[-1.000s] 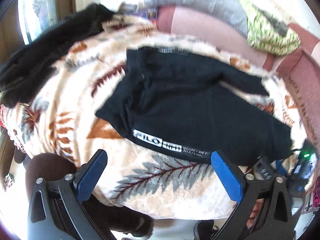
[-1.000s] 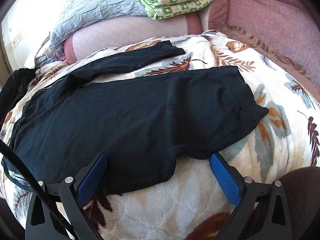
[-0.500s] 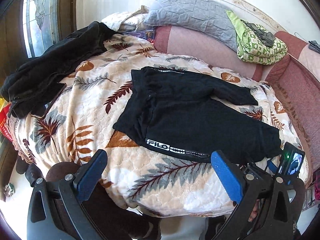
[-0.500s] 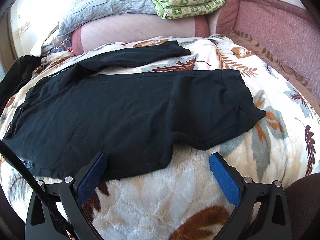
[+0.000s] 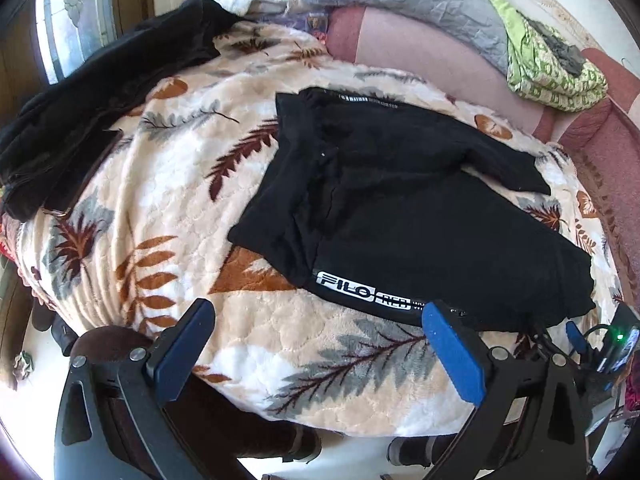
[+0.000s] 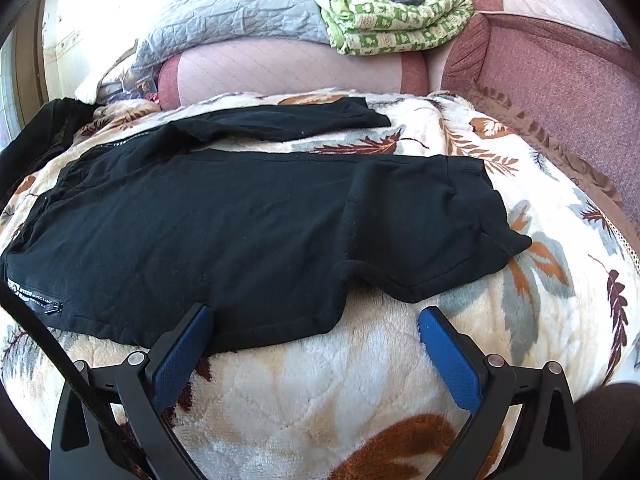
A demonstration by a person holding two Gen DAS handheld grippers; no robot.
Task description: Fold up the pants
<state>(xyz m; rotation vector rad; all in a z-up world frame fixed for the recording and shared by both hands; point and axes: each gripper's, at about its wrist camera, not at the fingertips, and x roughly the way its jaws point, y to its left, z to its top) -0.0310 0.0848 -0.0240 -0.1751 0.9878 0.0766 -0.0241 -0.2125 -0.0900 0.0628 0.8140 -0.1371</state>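
Observation:
Black pants [image 5: 400, 208] [image 6: 224, 232] lie spread on a leaf-patterned blanket [image 5: 168, 208] [image 6: 400, 360], waistband to the left with a white logo strip [image 5: 360, 292]. One leg stretches toward the right near me, the other lies farther back. My left gripper [image 5: 316, 320] hovers open just in front of the waistband's near edge, holding nothing. Open as well, my right gripper [image 6: 314, 328] hangs over the near hem of the closer leg, its left pad [image 6: 184, 348] over the black cloth.
A dark garment [image 5: 92, 96] is piled at the blanket's far left. A grey pillow [image 6: 240, 12] and a folded green quilt [image 6: 392, 16] rest on the pink sofa back [image 6: 288, 68]. A maroon armrest [image 6: 568, 80] rises at right. Dark-clad legs [image 5: 240, 428] stand below the blanket edge.
Both grippers have moved a little nearer to the pants' near edge than half a second ago. The pants lie as before.

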